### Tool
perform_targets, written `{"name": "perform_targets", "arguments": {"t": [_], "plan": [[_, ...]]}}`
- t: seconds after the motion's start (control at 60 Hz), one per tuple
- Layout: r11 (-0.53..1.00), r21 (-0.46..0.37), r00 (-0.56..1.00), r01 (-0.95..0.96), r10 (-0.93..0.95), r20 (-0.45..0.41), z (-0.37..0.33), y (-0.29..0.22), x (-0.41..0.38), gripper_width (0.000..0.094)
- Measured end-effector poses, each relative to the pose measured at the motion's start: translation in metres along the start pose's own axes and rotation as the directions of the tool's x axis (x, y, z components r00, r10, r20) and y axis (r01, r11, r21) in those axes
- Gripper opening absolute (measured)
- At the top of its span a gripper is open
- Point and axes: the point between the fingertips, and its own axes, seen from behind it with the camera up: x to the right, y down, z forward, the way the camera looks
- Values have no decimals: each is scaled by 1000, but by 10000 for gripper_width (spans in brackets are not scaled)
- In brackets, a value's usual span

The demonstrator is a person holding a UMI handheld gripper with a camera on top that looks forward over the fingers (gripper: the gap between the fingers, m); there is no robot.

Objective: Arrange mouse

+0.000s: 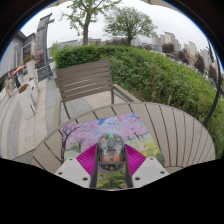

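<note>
On the round slatted wooden desk (170, 125), outdoors, item one: a flat rectangular mouse mat printed with pink cherry blossom and green lawn (88, 131), lying toward the near edge of the desk.

Item two: a dark grey computer mouse with a green-lit wheel (111, 150), resting on the near part of that mat. It sits between the two pads of your claw (111, 165); the magenta pads (88, 158) flank it closely on both sides. Whether they press on it or leave a sliver of gap cannot be told, so treat the hold as unconfirmed.

Risks, as judged:
- If your hold is loose, a lift may let the mouse slip and drop back onto the mat or skid toward the near edge of the desk.
- If you drag rather than lift, the mat may travel with the mouse and bunch on the slats.
- Gaps between the slats could catch a tilted mouse.

Surroundings: a slatted wooden chair with metal frame (85, 80) stands beyond the far left edge of the desk, apart from it. A clipped green hedge (160, 70) runs behind; trees and buildings further off. Nothing on the desk blocks your way across the mat.
</note>
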Motion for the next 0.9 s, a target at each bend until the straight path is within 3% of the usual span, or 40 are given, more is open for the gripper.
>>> {"name": "perform_targets", "arguments": {"t": [0.1,0.133,0.183,0.233,0.367,0.45,0.533,0.7,0.9], "plan": [[1000,0,1000,2,-2,-26,6,9,1,494],[1000,-14,999,8,-8,-39,2,13,4,598],[999,-39,999,10,-12,-46,-6,13,7,859],[999,-42,999,4,-6,-48,-21,9,9,825],[998,-57,999,-10,6,-54,-98,-1,20,849],[997,-77,995,-15,7,-103,-161,6,37,849],[994,-107,990,-4,-12,-143,-222,25,51,850],[982,-189,996,-10,-7,-88,-314,83,47,850],[971,-238,995,-35,12,-98,-367,128,45,850]]}}
